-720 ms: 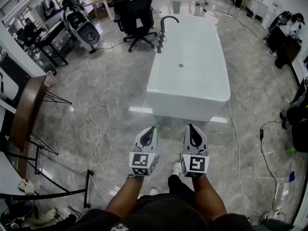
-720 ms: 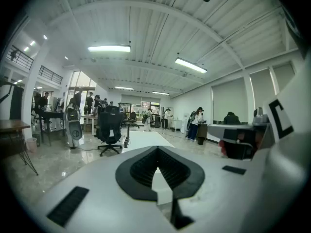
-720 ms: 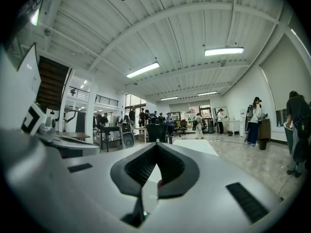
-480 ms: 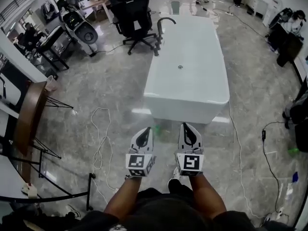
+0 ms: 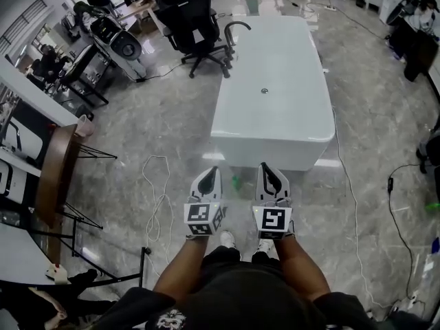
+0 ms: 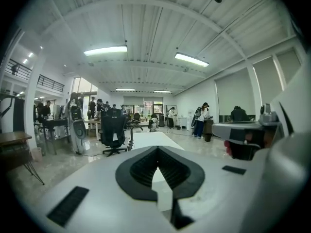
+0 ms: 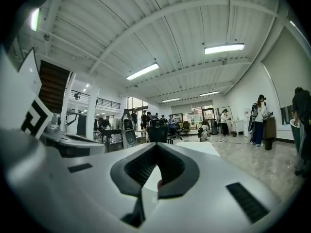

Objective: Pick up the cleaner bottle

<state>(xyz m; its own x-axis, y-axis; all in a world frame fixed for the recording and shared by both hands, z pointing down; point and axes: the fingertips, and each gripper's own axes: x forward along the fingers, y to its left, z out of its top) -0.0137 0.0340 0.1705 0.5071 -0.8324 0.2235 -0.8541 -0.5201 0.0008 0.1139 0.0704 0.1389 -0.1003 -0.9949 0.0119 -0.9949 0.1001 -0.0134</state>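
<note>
A small green thing [image 5: 236,182], possibly the cleaner bottle, lies on the floor at the foot of a white bathtub [image 5: 275,115]; it is too small to tell its shape. My left gripper [image 5: 208,182] and right gripper [image 5: 269,176] are held side by side at waist height, pointing toward the tub, with the green thing seen between them. Both have their jaws together and hold nothing. In the left gripper view the shut left gripper [image 6: 158,149] points across the room at the tub [image 6: 148,140]. The right gripper view shows the right gripper [image 7: 156,145] the same way.
A black faucet [image 5: 234,29] stands at the tub's far left corner, a black office chair [image 5: 192,19] behind it. White cables [image 5: 157,198] trail over the grey floor at left, next to a wooden table [image 5: 51,177] on thin black legs. Several people stand far off.
The head view has shifted a little and the tub looks slightly nearer. Both grippers stay side by side with their jaws together.
</note>
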